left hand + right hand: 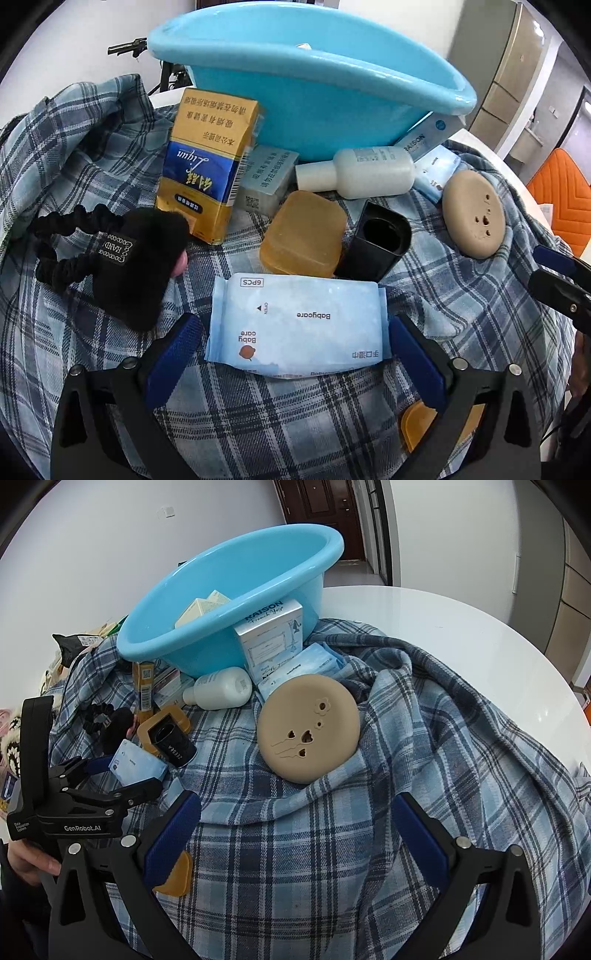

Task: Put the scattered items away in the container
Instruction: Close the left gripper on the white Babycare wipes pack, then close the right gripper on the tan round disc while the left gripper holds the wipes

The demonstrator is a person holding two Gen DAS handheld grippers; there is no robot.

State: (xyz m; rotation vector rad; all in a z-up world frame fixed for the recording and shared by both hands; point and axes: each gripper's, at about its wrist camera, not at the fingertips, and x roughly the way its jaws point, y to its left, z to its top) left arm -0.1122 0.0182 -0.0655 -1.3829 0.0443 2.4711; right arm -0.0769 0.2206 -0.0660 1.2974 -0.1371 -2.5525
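Left wrist view.
- Left gripper [295, 354]: fingers [173, 354] spread, one on each side of a pale blue wet-wipe pack [295, 325] lying flat on the plaid cloth [295, 424]; the pads stand just beside the pack's short edges, and whether they press on it cannot be told.
- Blue basin [314, 85]: at the far side of the cloth, tilted, its rim towards the camera.
- Yellow-and-blue carton [207, 166]: upright, left of centre, just before the basin.
- Grey box [266, 177]: beside the carton.
- White bottle [362, 171]: on its side against the basin's foot.
- Amber soap case [303, 236] and black square cap [380, 240]: touching, just beyond the pack.
- Black furry hair band [122, 251]: left of the pack.
- Tan round disc [472, 214]: at right, near a second small blue pack [436, 170].

Right wrist view.
- Right gripper [295, 834]: fingers [173, 838] spread wide over bare cloth [332, 849], nothing between them.
- Tan disc [308, 727]: beyond the fingers, tilted on a fold.
- Basin [229, 602]: holds cream-coloured boxes [201, 609]; a white RAISON box [273, 635] leans against its outer wall.
- Left gripper [122, 771]: at far left, about the wipe pack [138, 762], held by a hand [29, 860].
- White round tabletop [461, 635]: bare at right.
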